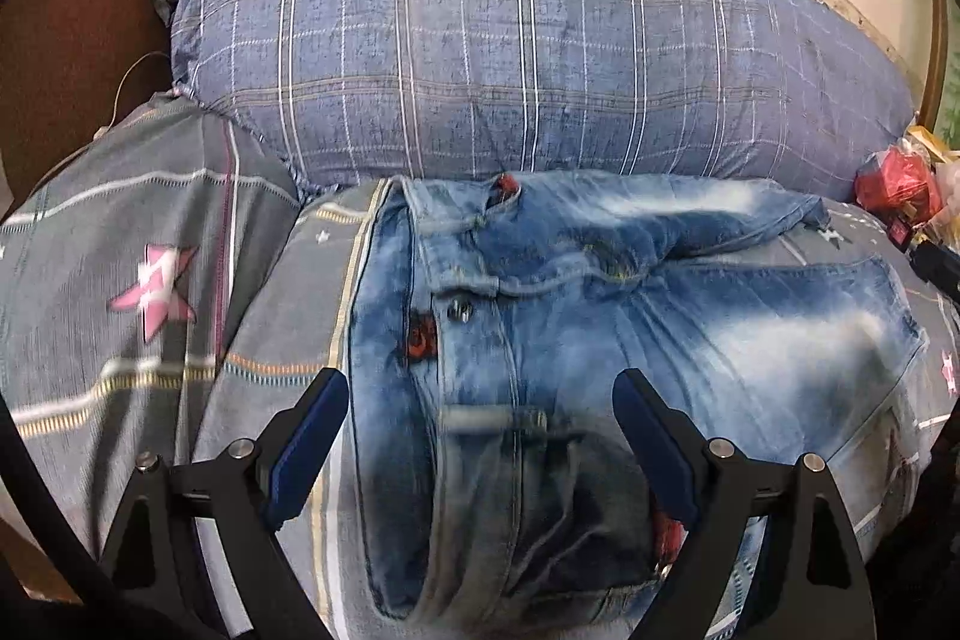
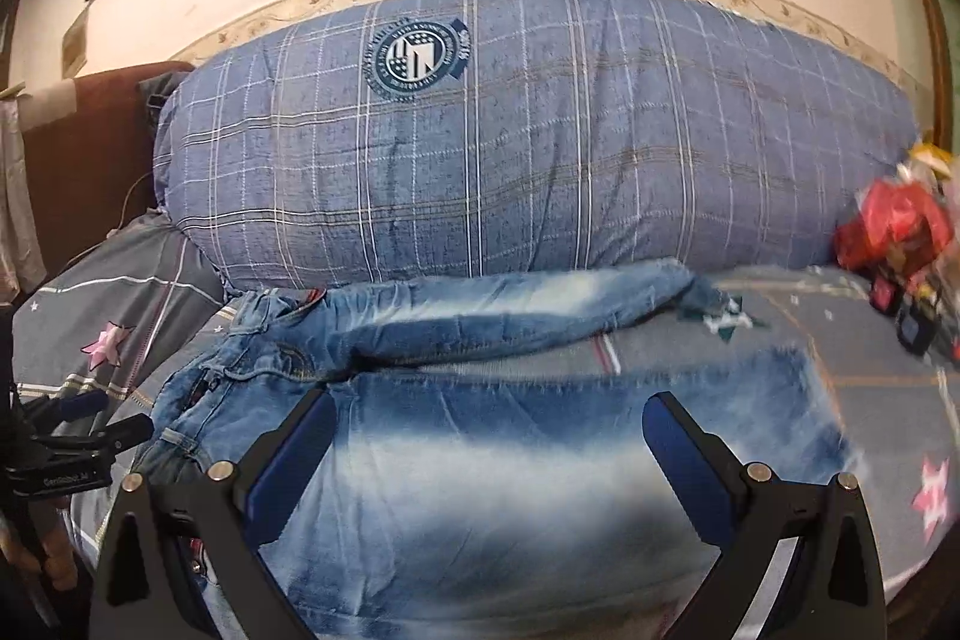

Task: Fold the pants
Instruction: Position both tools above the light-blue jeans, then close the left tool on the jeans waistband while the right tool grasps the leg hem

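Faded blue jeans [image 1: 600,316] lie spread on the bed, waistband to the left, both legs running right. In the left wrist view my left gripper [image 1: 483,388] is open just above the waistband and fly, holding nothing. In the right wrist view the jeans [image 2: 510,436] fill the foreground. The far leg [image 2: 510,316] lies along the pillow's base. My right gripper [image 2: 489,412] is open above the near leg, empty. My left gripper [image 2: 114,418] also shows at the left edge of the right wrist view, by the waistband.
A large blue plaid pillow [image 1: 510,52] [image 2: 528,142] lies against the wall behind the jeans. The grey bedsheet [image 1: 138,244] with pink stars covers the bed. Red packets and clutter [image 1: 900,190] [image 2: 900,232] sit at the far right. A brown headboard [image 1: 66,40] stands left.
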Tool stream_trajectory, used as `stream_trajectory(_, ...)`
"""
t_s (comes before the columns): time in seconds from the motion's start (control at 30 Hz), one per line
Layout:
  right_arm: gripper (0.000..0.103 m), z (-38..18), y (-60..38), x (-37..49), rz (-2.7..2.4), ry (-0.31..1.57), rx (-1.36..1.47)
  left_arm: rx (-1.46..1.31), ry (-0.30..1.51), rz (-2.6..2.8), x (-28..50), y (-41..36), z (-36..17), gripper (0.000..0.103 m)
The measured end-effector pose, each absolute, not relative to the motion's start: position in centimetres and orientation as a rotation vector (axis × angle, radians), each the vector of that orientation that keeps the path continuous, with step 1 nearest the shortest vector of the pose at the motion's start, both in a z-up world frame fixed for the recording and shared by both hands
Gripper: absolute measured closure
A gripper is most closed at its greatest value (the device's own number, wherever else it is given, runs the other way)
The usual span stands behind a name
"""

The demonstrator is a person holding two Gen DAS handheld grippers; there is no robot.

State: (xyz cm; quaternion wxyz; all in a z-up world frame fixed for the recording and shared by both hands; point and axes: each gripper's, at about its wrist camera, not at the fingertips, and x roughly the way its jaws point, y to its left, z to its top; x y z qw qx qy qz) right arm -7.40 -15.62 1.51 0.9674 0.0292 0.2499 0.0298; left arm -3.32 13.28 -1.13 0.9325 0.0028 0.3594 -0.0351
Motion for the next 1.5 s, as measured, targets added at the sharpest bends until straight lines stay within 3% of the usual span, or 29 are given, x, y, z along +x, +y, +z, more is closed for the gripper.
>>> stream_trajectory(0.33, 0.000, 4.9, -19.9, -2.8, -0.009, 0.531, 0.031, 0.022, 0.719, -0.079, 2.7, 13.8, 1.2, 0.013)
stream_trajectory(1.07, 0.000, 1.7, -24.9, 6.6, -0.005, 0.761, 0.063, -0.014, 0.996, -0.109, 19.1, 17.6, -5.2, 0.013)
stream_trajectory(1.5, 0.000, -1.6, -29.0, 18.9, -0.039, 0.960, 0.018, -0.196, 1.031, -0.107, 21.3, 19.3, -7.7, 0.013)
